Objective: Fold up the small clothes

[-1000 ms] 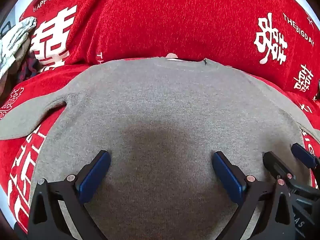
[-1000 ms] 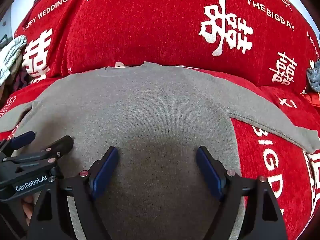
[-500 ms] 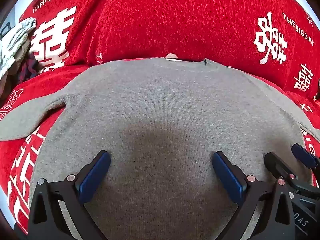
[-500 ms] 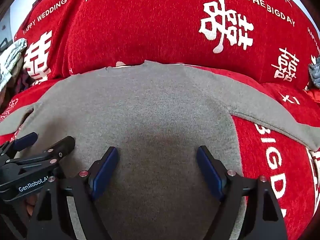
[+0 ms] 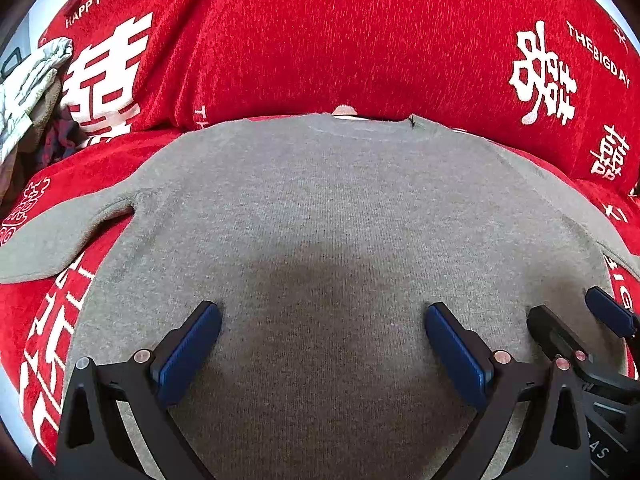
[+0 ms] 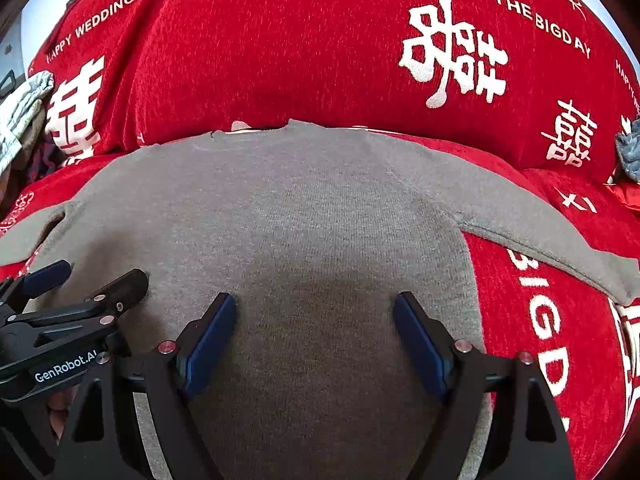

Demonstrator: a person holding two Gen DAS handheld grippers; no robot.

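A small grey knitted sweater [image 5: 320,208] lies flat on a red sofa seat, neck toward the backrest, sleeves spread to both sides. It also shows in the right wrist view [image 6: 280,208]. My left gripper [image 5: 322,320] is open and empty over the sweater's lower middle. My right gripper [image 6: 314,312] is open and empty over the sweater's lower right part. Each gripper appears in the other's view: the right gripper [image 5: 576,316] at the right edge, the left gripper [image 6: 88,284] at the left edge. The sweater's hem is hidden below both views.
The red sofa cover [image 5: 360,32] with white wedding lettering rises as a backrest behind the sweater. A pile of light and dark clothes [image 5: 28,80] lies at the far left. A grey-blue cloth [image 6: 628,148] sits at the far right.
The right gripper has shifted slightly left and nearer over the sweater. The left gripper has barely moved. The sweater has not moved.
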